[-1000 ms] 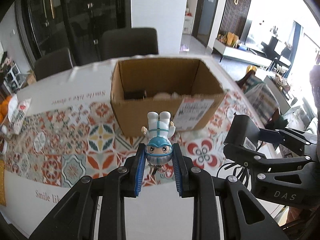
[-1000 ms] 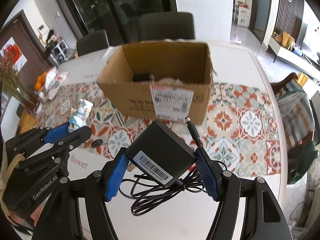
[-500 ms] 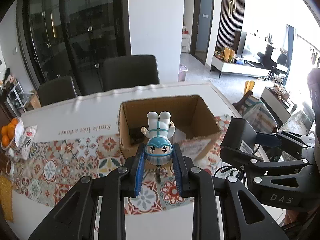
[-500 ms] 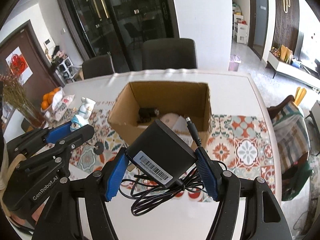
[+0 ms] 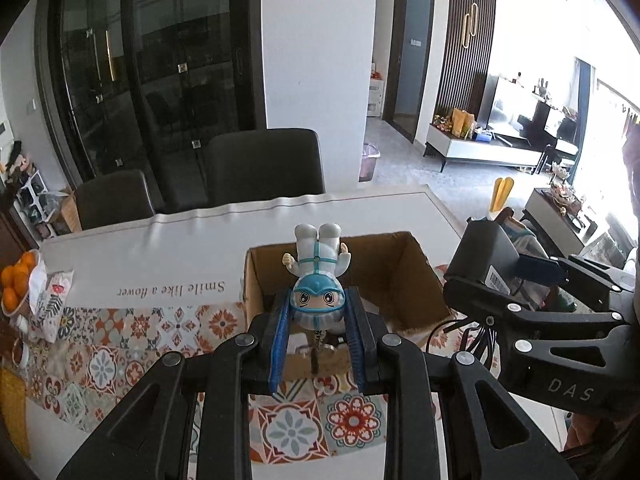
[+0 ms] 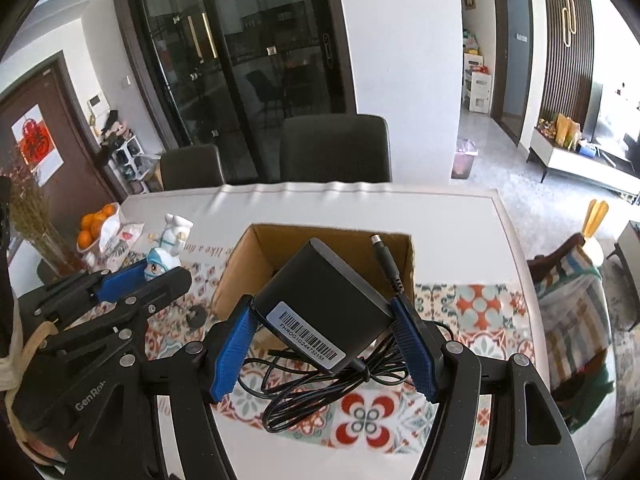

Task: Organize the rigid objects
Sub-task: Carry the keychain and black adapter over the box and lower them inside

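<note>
Toy figure point(image 5: 318, 280): clamped head-first in left gripper point(image 5: 319, 320), feet pointed toward box point(image 5: 416, 276). Power adapter point(image 6: 324, 304): clamped in right gripper point(image 6: 324, 344), cord point(image 6: 320, 384) dangling.

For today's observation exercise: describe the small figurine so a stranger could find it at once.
Start at the open cardboard box on the patterned table runner. In front of it, the left tool grips a small figurine upside down by its head. Its blue goggled face and white suit distinguish it from the black power adapter in the right tool.
</note>
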A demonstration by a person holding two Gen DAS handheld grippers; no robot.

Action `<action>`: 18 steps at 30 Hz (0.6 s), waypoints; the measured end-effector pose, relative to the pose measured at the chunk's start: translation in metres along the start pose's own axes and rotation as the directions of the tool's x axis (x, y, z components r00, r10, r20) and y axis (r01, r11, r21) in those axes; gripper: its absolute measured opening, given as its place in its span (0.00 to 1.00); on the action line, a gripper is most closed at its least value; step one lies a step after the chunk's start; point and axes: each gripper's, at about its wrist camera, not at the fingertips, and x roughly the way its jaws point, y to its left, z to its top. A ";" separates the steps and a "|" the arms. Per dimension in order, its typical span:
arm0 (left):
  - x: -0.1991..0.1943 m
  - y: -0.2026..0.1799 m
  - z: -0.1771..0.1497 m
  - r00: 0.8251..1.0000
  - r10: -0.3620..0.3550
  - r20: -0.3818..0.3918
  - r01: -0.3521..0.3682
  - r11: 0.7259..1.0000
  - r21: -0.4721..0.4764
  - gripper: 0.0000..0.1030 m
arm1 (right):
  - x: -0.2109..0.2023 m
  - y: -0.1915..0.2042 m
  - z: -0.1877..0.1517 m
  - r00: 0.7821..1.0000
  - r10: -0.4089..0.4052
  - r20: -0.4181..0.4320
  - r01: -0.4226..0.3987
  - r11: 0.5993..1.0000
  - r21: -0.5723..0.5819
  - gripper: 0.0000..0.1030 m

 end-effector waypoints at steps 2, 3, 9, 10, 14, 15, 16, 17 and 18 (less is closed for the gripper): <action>0.005 -0.001 0.004 1.000 0.008 0.000 -0.008 1.000 0.007 0.26 | 0.003 0.000 0.007 1.000 -0.002 0.005 0.002 1.000 -0.004 0.66; 0.007 -0.001 0.006 1.000 0.012 0.001 -0.013 1.000 0.011 0.26 | 0.005 0.000 0.010 1.000 -0.004 0.005 0.005 1.000 -0.005 0.66; 0.027 0.002 0.014 0.999 0.024 -0.023 -0.023 1.000 0.014 0.26 | 0.024 0.000 0.020 1.000 -0.012 -0.020 0.011 1.000 -0.014 0.66; 0.032 0.002 0.016 0.999 0.025 -0.026 -0.024 1.000 0.017 0.26 | 0.028 -0.001 0.021 1.000 -0.012 -0.024 0.012 1.000 -0.015 0.66; 0.049 0.005 0.020 0.998 0.038 -0.050 -0.037 0.999 0.020 0.26 | 0.046 -0.003 0.026 0.999 -0.015 -0.048 0.014 1.000 -0.024 0.66; 0.054 0.006 0.020 0.998 0.035 -0.058 -0.034 0.999 0.017 0.26 | 0.051 -0.004 0.028 0.998 -0.014 -0.056 0.012 1.000 -0.026 0.66; 0.059 0.006 0.020 0.997 0.034 -0.068 -0.033 0.999 0.015 0.26 | 0.055 -0.005 0.029 0.998 -0.016 -0.063 0.014 0.999 -0.029 0.66; 0.064 0.006 0.021 0.996 0.035 -0.078 -0.034 0.999 0.014 0.26 | 0.059 -0.007 0.029 0.997 -0.022 -0.071 0.020 0.999 -0.031 0.66; 0.068 0.007 0.021 0.996 0.036 -0.083 -0.035 0.999 0.014 0.26 | 0.063 -0.008 0.030 0.997 -0.027 -0.075 0.024 0.999 -0.034 0.66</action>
